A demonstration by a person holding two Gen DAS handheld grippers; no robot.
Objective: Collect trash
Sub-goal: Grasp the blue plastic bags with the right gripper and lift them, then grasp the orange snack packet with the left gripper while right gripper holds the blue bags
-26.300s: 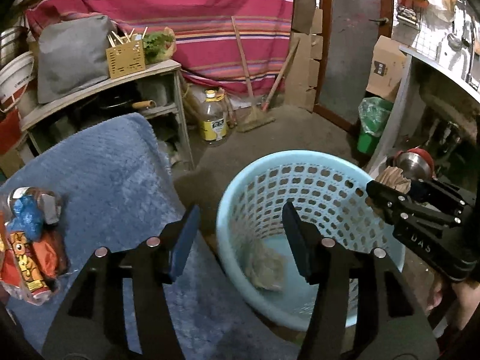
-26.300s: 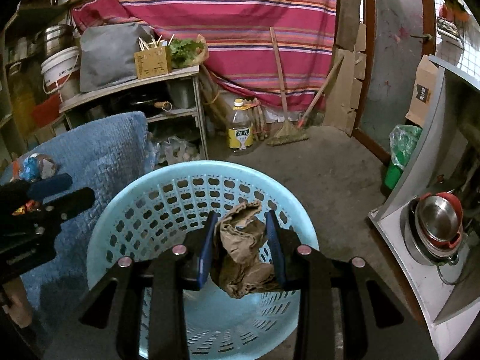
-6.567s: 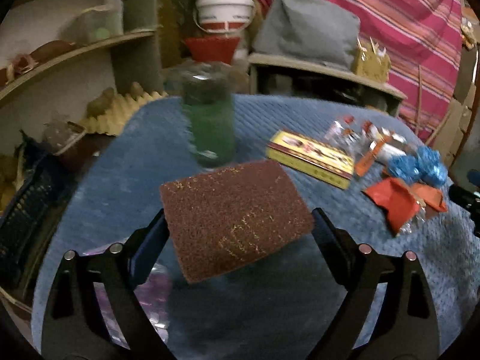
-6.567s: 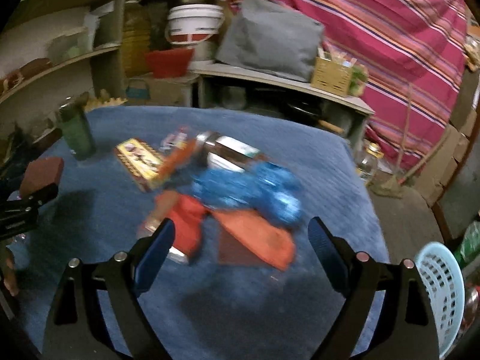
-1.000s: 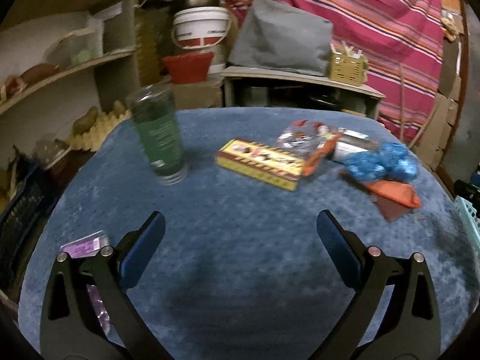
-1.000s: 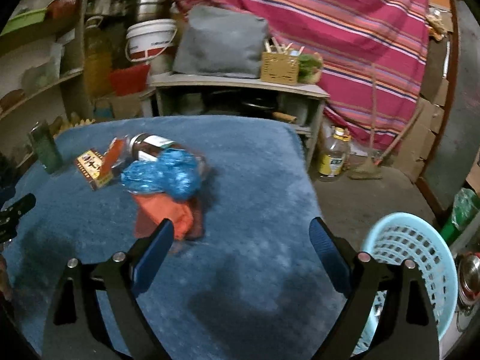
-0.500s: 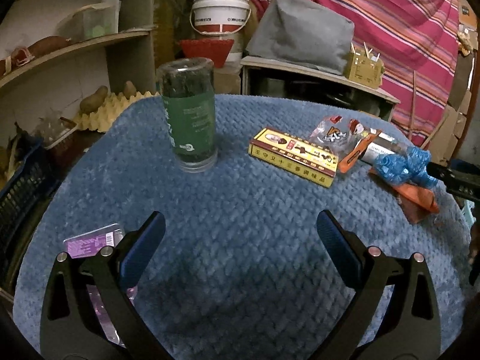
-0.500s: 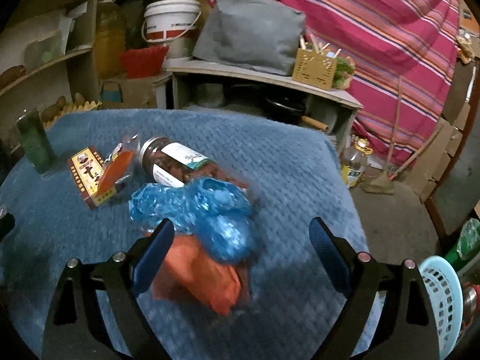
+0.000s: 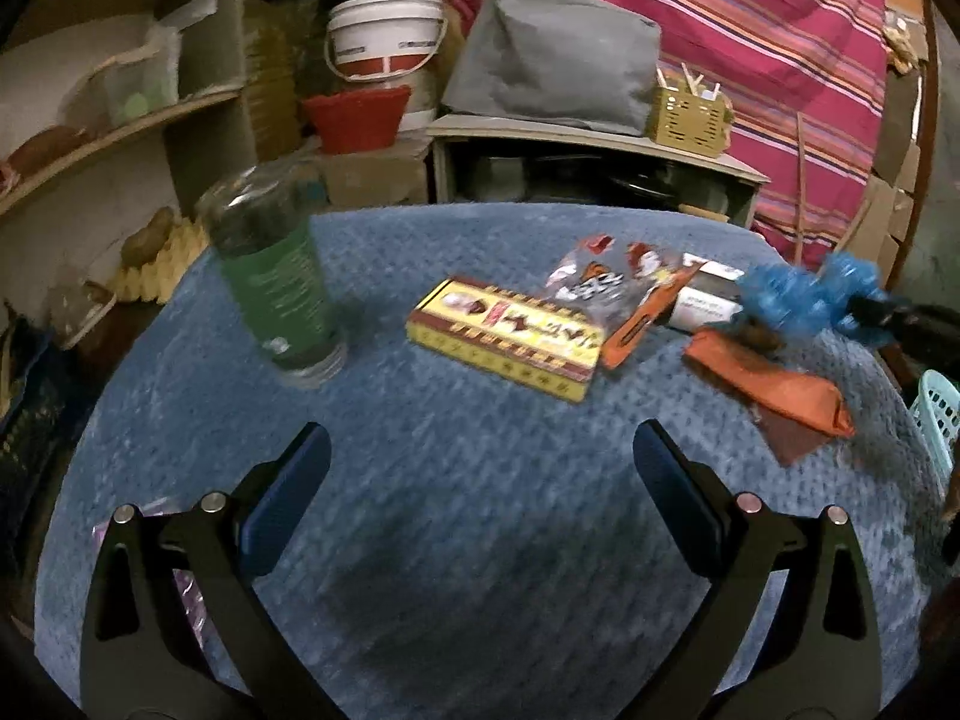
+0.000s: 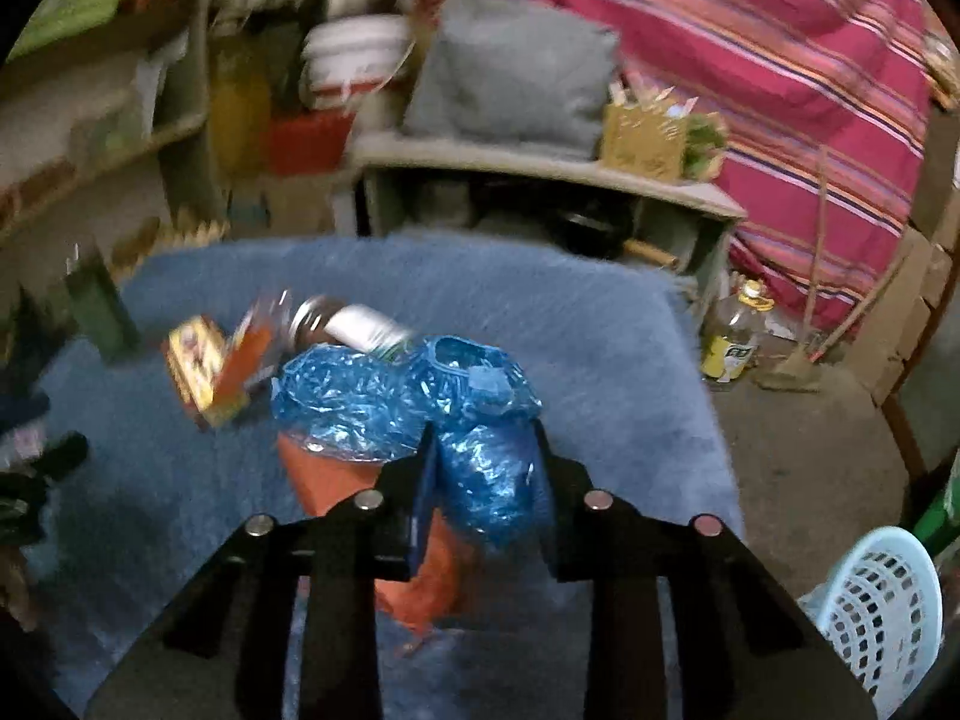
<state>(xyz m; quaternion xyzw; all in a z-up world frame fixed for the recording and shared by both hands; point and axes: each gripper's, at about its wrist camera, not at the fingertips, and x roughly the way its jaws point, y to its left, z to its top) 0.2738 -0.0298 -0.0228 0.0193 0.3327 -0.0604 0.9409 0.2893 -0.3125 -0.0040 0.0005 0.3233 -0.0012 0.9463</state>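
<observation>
My right gripper (image 10: 483, 468) is shut on a crumpled blue plastic wrapper (image 10: 420, 396) above the blue cloth table (image 10: 570, 324); it also shows in the left wrist view (image 9: 804, 294). An orange wrapper (image 9: 774, 387) lies under it (image 10: 336, 474). A yellow box (image 9: 507, 339), a clear snack packet (image 9: 606, 282) and a lying jar (image 10: 354, 321) sit mid-table. My left gripper (image 9: 480, 480) is open and empty over bare cloth. A light blue basket (image 10: 882, 600) stands on the floor at right.
A green glass bottle (image 9: 276, 276) stands at the table's left. A purple packet (image 9: 144, 531) lies by my left finger. Shelves (image 9: 108, 144), a white bucket (image 9: 384, 42) and a grey cushion (image 9: 552, 54) stand behind. An oil bottle (image 10: 732, 342) is on the floor.
My right gripper has closed on the blue wrapper, which was lying free between open jaws half a second ago. The left gripper stays open and shifted slightly.
</observation>
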